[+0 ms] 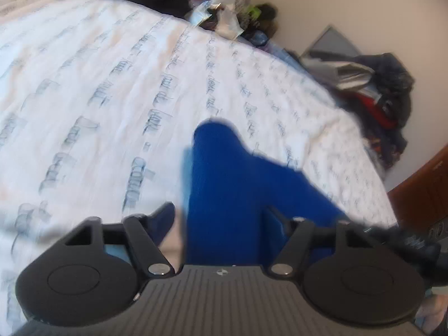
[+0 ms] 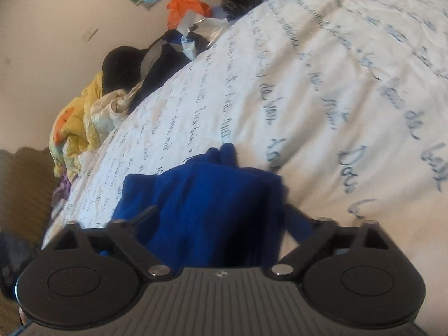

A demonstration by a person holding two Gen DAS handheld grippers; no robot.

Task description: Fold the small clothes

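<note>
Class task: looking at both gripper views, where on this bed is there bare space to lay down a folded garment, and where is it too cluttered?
Free: the wide stretch of the script-printed bedspread to the left of and beyond the blue garment; in the right wrist view, the spread to the right of it. Crowded: the far edge by the wall, lined with heaped clothes and wrappers, and the dark pile at the corner.

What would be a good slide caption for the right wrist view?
Right claw over a bunched blue garment on a white bedspread printed with handwriting.
</note>
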